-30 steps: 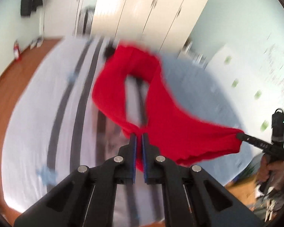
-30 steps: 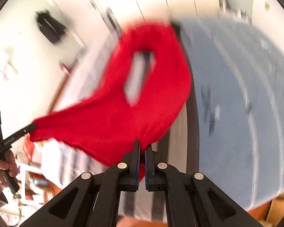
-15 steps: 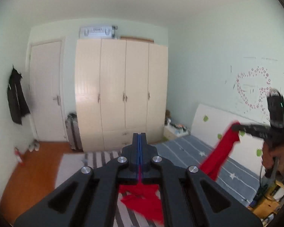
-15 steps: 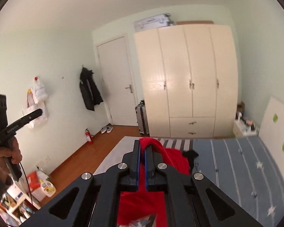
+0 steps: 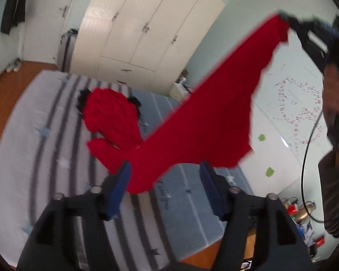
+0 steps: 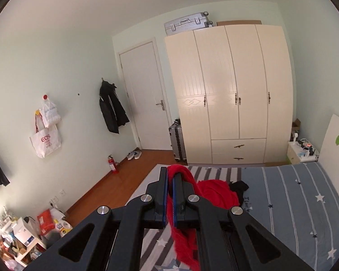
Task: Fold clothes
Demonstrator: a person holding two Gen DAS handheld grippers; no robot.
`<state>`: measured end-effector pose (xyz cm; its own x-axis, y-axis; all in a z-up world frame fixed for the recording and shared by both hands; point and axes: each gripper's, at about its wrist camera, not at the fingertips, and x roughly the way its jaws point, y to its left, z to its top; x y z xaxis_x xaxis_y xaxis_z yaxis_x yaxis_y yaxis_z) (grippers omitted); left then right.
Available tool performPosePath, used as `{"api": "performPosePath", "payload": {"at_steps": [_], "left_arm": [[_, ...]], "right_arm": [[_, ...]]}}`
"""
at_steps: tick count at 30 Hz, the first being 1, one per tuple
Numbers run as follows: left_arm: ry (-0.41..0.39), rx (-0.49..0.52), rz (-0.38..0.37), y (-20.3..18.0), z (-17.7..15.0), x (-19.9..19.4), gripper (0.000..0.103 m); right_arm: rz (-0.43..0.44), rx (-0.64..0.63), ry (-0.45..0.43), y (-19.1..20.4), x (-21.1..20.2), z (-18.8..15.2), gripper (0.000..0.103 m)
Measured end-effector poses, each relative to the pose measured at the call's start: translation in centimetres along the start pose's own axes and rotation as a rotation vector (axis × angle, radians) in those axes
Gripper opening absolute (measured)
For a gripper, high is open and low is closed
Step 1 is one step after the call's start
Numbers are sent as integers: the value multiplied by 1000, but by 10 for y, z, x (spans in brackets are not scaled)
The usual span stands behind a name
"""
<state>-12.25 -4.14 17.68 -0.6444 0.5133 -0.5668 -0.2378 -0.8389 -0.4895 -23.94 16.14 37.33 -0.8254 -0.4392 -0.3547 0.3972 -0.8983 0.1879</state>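
The left claw (image 5: pixel 165 178) stands with its blue-padded jaws apart; they have just been opening, and the lower edge of the soft red knit garment (image 5: pixel 205 122) hangs between them without either pad pressing on it. From there the cloth runs as one long slanted band, up and to the right in the left wrist view, to its top corner, which the right claw (image 6: pixel 169 197) pinches. In the right wrist view that claw's jaws are closed on a bunched fold of the red fabric, and the rest of it drops away below the fingers.

So the garment's long axis runs from the freed low end near the left claw to the held high end at the right claw. Its far part trails down onto the grey and blue striped bed (image 5: pixel 43 158), where a crumpled red heap (image 5: pixel 110 117) lies over something black.

The left claw is much the nearer to the loose hem, which lies just ahead of and slightly above its fingers. To fold, it would probably need a fresh hold on that edge or on a lower corner, while the right claw keeps the top up. The blur makes the exact edge hard to place.
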Motion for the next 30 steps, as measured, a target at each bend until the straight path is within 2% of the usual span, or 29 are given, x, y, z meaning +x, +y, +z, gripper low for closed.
{"api": "performPosePath", "payload": {"at_steps": [2,6,10,14,17,21,24,26,30], "left_arm": [[28,-39,-13,4,-11,9,64],[53,-185,-59,22,-41,23,72],[68,-311,-98,43,-76,30,72],[45,-377,-103,60,-102,33,73],[57,-420,-97,81,-115,61,73],[66,-486,-84,94,-132,76,73],[93,-561,-125,107,-143,102,73],[82,-595,-125,115,-147,110,73],[-10,-626,-87,136,-146,103,73]], "right_arm": [[0,-8,-1,4,6,0,3],[44,9,30,15,24,-7,3],[76,-8,67,33,46,-17,3],[106,-22,112,49,71,-34,3],[129,-11,146,57,93,-50,3],[155,11,186,65,116,-74,3],[169,23,206,69,124,-88,3],[170,21,218,71,128,-95,3],[174,-1,234,73,130,-105,3]]}}
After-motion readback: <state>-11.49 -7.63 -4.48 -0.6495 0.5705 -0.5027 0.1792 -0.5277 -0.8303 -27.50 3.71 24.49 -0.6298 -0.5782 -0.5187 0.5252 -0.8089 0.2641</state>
